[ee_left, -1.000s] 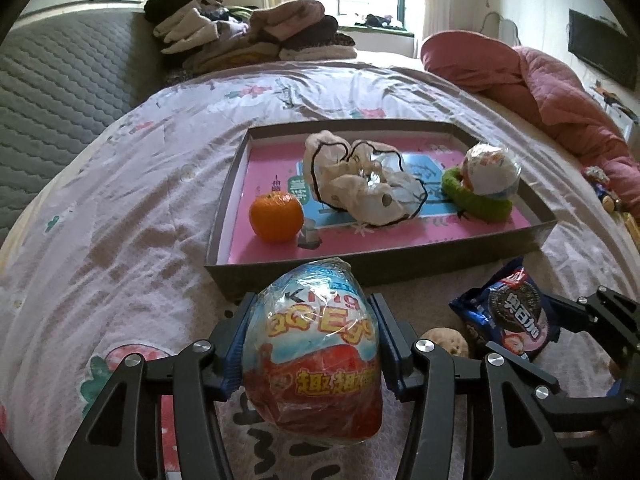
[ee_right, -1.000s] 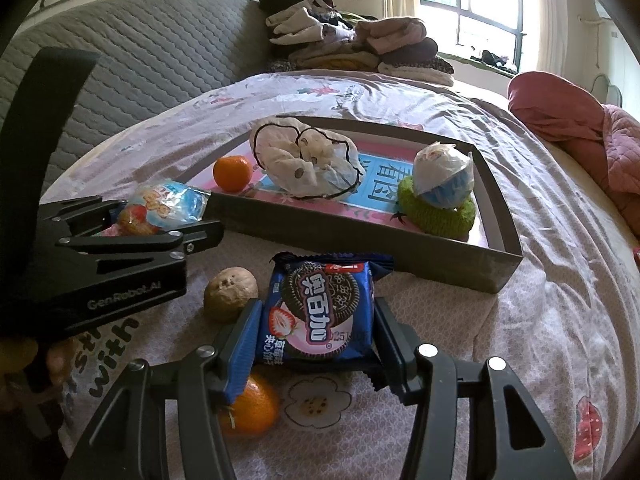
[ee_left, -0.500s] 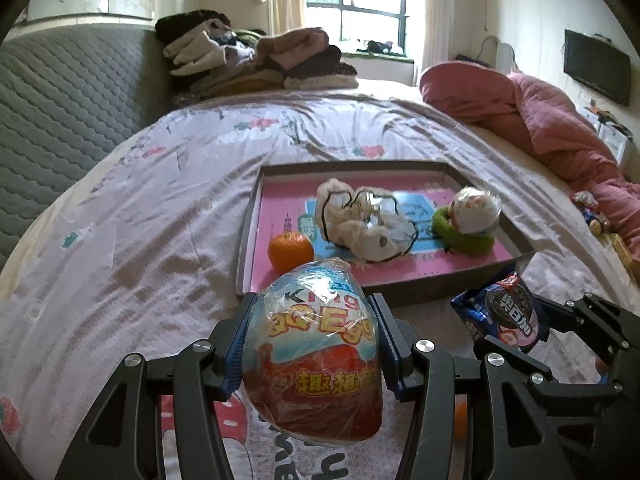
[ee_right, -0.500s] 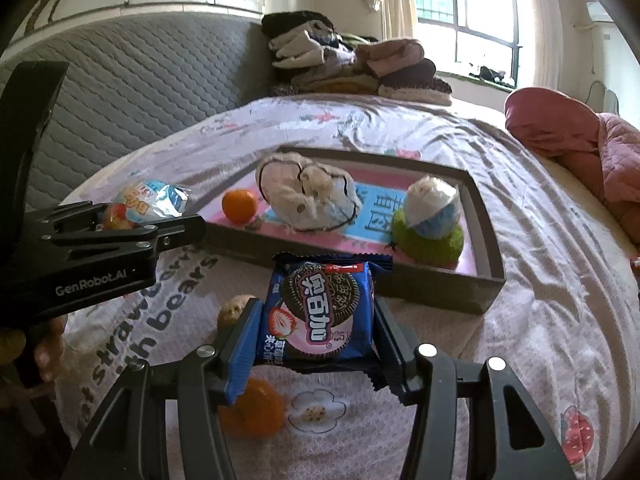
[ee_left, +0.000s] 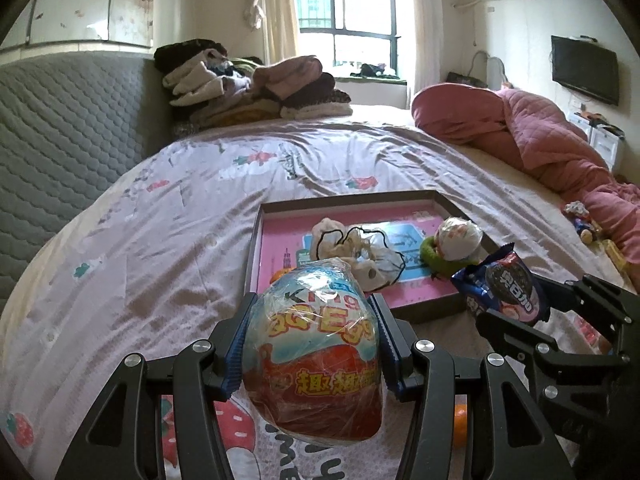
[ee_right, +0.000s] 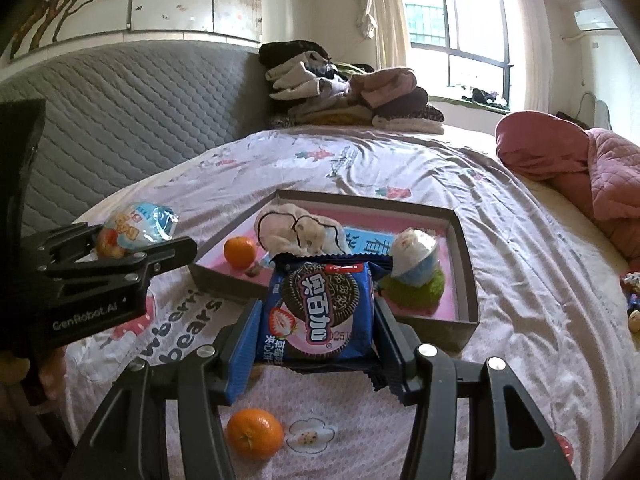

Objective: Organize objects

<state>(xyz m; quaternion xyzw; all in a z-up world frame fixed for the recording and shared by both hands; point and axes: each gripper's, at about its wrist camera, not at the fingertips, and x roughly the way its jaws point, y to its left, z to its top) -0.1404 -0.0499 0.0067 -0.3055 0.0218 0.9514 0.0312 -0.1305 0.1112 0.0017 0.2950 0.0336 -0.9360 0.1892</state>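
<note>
Left wrist view: the left gripper (ee_left: 312, 344) is closed on a foil-wrapped chocolate egg (ee_left: 314, 350), its blue pads (ee_left: 239, 344) pressing both sides of the wrapper, so the jaws stand about as far apart as the egg is wide. The egg hangs clear of the bedsheet (ee_left: 160, 248). Beyond it lies a shallow grey tray (ee_left: 251, 256) with a pink lining. In the tray sit a crumpled cream cloth with black trim (ee_left: 356, 250), a wrapped ball on a green ring (ee_left: 456, 240) and an orange (ee_left: 280, 274) that is mostly hidden behind the egg. To the right, the right gripper (ee_left: 516, 300) carries a blue cookie packet (ee_left: 504, 286) just in front of the tray's near right corner.

Right wrist view: the right gripper (ee_right: 316, 316) grips the cookie packet (ee_right: 318, 314) upright between its pads — the jaws are partly open, set by the packet's width — and holds it above the sheet, in front of the tray's near wall (ee_right: 434, 330). Inside the tray, the orange (ee_right: 239, 251) lies at the left, the cloth (ee_right: 298, 234) in the middle and the wrapped ball on its green ring (ee_right: 416, 276) at the right. A second orange (ee_right: 255, 433) lies loose on the sheet below the gripper. At the left edge the left gripper (ee_right: 132, 240) holds the egg (ee_right: 136, 230) beside the tray's left end, above the printed sheet (ee_right: 520, 264).
</note>
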